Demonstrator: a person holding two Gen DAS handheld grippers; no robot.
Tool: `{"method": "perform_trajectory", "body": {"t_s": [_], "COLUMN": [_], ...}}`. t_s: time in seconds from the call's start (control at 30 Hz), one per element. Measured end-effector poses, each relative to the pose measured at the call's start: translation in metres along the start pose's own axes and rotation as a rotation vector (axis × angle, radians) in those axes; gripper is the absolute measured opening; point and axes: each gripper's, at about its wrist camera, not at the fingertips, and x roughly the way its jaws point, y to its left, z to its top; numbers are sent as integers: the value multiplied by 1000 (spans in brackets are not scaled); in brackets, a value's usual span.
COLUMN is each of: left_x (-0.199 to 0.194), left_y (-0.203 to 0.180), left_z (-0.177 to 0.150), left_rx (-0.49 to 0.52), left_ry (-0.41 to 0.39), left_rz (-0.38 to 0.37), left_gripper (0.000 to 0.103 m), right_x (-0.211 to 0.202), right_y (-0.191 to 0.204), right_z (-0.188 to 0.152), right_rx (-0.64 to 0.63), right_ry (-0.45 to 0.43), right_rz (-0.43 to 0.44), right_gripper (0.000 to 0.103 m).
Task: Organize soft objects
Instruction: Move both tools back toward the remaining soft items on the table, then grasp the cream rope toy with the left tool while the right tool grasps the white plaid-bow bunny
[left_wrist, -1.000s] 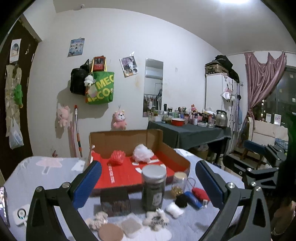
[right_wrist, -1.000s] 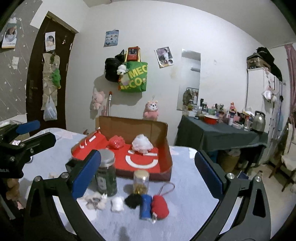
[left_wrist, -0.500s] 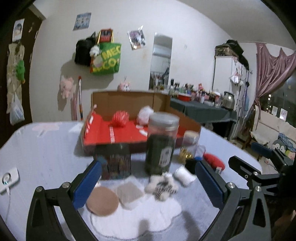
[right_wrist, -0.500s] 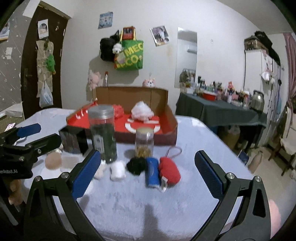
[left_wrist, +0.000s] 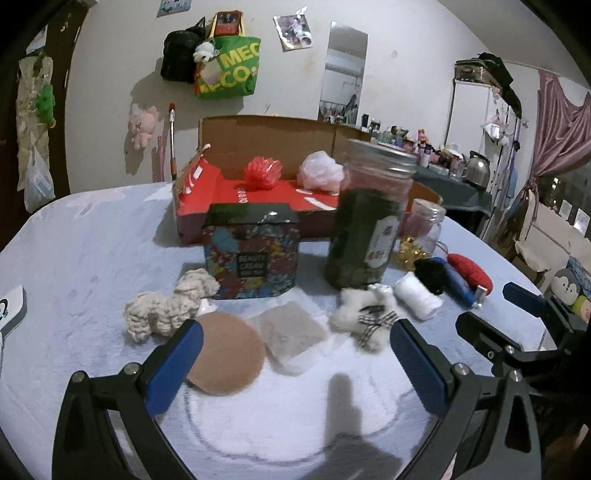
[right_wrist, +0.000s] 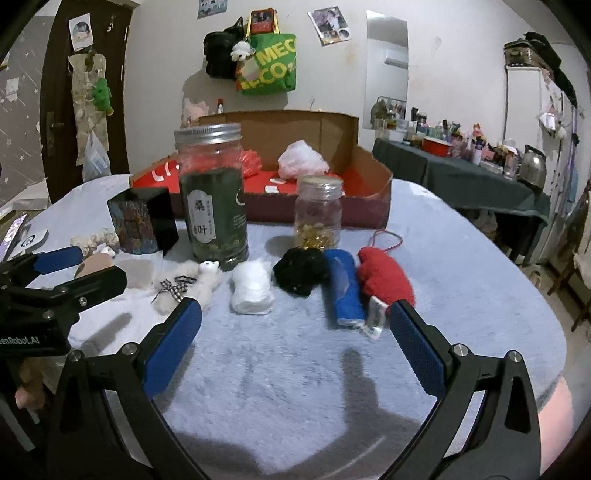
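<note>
Both grippers hang wide open and empty: the left gripper (left_wrist: 291, 354) over a tan round pad (left_wrist: 225, 354), the right gripper (right_wrist: 295, 336) near a blue roll (right_wrist: 343, 291). A tall jar (right_wrist: 214, 195) and patterned tin (left_wrist: 251, 254) stand between the soft objects and the cardboard box (right_wrist: 369, 192) on the fuzzy pale-blue counter (right_wrist: 461, 280).

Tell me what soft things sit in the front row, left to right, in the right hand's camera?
Small white teddy with a checked bow → white fluffy roll → black pom-pom → blue roll → red pouch.
</note>
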Motion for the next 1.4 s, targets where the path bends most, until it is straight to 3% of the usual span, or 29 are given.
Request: {"method": "perform_trajectory", "body": {"t_s": [0.37,0.6,0.87,0.97,1.1,1.13,1.17,1.23,1.3,1.33,1.4], "left_x": [5,-1,4,9,23,26,30,32,27,24,14], "left_y": [46,62,87,91,90,90,90,91,89,87,84], "left_z": [7,12,26,31,32,32,32,32,33,34,39], "left_rx": [-62,-5,8,24,57,62,63,49,60,69,69], "left_ry": [96,102,130,143,186,199,216,241,230,222,199], "left_rz": [37,84,73,47,8,-7,-32,-110,-110,-104,-91], "left_gripper": [103,103,100,91,79,71,57,43,33,22,21], "right_x": [25,35,47,51,58,64,68,66,61,59,55], "right_y": [18,41,67,71,79,81,82,79,76,74,69], "right_z": [8,18,27,29,28,26,24,24,24,24,25], "right_rx": [-12,-61,-125,-137,-173,-182,-186,-176,-173,-171,-163], "right_ry": [57,75,103,113,145,174,191,187,178,176,176], "right_rz": [67,117,159,187,207,221,221,244,253,255,264], "right_gripper": [103,103,103,98,75,67,60,47,42,41,37]}}
